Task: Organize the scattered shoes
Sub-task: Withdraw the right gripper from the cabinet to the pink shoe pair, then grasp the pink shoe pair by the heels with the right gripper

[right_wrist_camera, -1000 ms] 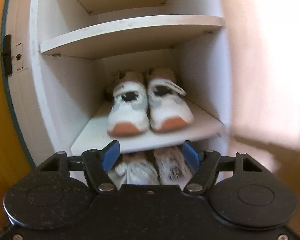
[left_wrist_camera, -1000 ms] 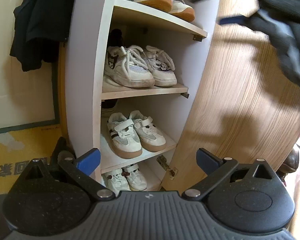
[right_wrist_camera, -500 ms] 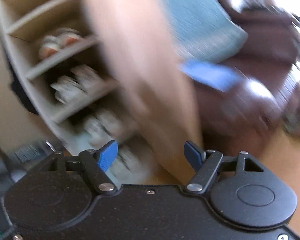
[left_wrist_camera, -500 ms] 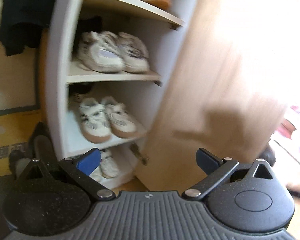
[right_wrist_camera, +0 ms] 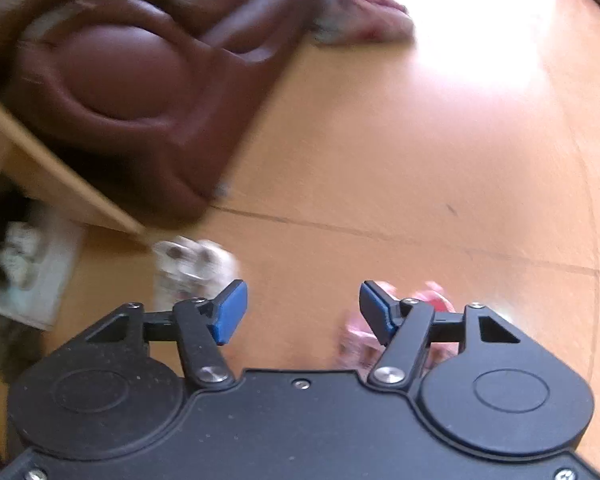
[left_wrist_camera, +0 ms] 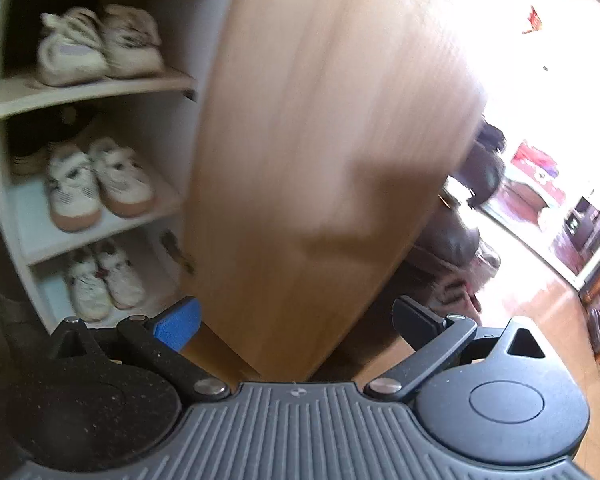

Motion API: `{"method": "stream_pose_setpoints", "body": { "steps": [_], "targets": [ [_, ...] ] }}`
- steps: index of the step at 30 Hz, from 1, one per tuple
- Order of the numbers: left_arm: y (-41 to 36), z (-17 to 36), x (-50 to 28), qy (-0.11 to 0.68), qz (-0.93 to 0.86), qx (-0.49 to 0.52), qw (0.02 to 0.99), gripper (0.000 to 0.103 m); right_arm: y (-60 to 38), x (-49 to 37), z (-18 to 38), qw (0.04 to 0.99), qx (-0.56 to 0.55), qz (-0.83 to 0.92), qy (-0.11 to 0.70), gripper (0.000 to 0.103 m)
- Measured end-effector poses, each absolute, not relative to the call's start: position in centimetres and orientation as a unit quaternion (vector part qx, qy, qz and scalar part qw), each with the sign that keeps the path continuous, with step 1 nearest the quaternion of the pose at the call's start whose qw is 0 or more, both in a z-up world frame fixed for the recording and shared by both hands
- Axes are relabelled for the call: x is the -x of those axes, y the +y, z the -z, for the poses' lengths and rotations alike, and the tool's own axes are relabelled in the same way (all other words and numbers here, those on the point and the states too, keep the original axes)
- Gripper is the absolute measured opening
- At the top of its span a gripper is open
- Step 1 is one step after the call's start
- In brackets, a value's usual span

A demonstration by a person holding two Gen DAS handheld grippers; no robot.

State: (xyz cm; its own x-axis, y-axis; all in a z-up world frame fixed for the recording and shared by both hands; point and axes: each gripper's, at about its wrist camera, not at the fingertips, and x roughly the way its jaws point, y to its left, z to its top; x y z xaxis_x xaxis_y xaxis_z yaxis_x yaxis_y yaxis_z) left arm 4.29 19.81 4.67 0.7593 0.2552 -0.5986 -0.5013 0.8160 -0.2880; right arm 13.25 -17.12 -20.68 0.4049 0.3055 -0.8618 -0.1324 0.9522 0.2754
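Note:
Pairs of white children's shoes fill the white shoe cabinet (left_wrist_camera: pixel 4 216) at the left of the left wrist view: a laced pair (left_wrist_camera: pixel 96 48) on top, a gum-soled pair (left_wrist_camera: pixel 96 184) below, a small pair (left_wrist_camera: pixel 104 280) lowest. My left gripper (left_wrist_camera: pixel 296 320) stands open and empty before the cabinet's wooden door (left_wrist_camera: pixel 320 140). In the right wrist view a loose white shoe (right_wrist_camera: pixel 192 268) lies on the floor just beyond the left finger, and a pink shoe (right_wrist_camera: pixel 360 336) shows behind the right finger. My right gripper (right_wrist_camera: pixel 302 308) points down at the floor, its jaws closing with nothing between them.
A brown leather armchair (right_wrist_camera: pixel 132 80) stands on the orange floor (right_wrist_camera: pixel 420 160) by the open door's edge. Pink-and-white cloth or shoes (right_wrist_camera: pixel 360 20) lie blurred beyond it. Past the door in the left wrist view lie dark shoes (left_wrist_camera: pixel 456 248) and bright, cluttered room.
The right gripper swung away from the cabinet shelves and down toward the floor, and its jaws narrowed. The left gripper shifted right, so the cabinet slid left and the room beyond the door appeared.

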Motion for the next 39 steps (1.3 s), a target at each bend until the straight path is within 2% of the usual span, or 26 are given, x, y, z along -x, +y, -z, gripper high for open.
{"method": "stream_pose_setpoints", "body": {
  "steps": [2, 9, 12, 29, 30, 32, 33, 39],
  "targets": [
    [18.9, -4.2, -5.0, 0.286, -0.208, 0.209, 0.912, 0.103, -17.6, -13.5, 23.2, 0.827, -0.08, -0.115, 0.544, 0.056],
    [17.6, -2.5, -7.0, 0.314, -0.197, 0.189, 0.909, 0.103, -18.9, -14.2, 27.8, 0.817, -0.076, -0.073, 0.568, 0.055],
    [17.2, -2.0, -7.7, 0.322, -0.196, 0.184, 0.908, 0.103, -19.8, -14.7, 29.6, 0.814, -0.078, -0.058, 0.572, 0.052],
    [15.7, -0.8, -9.1, 0.344, -0.193, 0.15, 0.906, 0.103, -20.4, -16.9, 35.0, 0.8, -0.08, -0.047, 0.593, 0.045],
    [15.8, -0.8, -9.0, 0.345, -0.195, 0.148, 0.906, 0.103, -20.5, -16.9, 35.3, 0.799, -0.079, -0.044, 0.594, 0.041],
    [16.2, -0.8, -8.7, 0.345, -0.2, 0.143, 0.906, 0.103, -20.3, -17.0, 35.5, 0.799, -0.069, -0.044, 0.596, 0.014],
    [16.4, -0.9, -8.6, 0.344, -0.203, 0.142, 0.906, 0.103, -20.2, -16.9, 35.5, 0.799, -0.062, -0.046, 0.597, 0.009],
    [17.7, -1.8, -7.1, 0.331, -0.213, 0.142, 0.908, 0.103, -18.9, -16.1, 34.3, 0.804, -0.022, -0.061, 0.59, 0.006]
  ]
}}
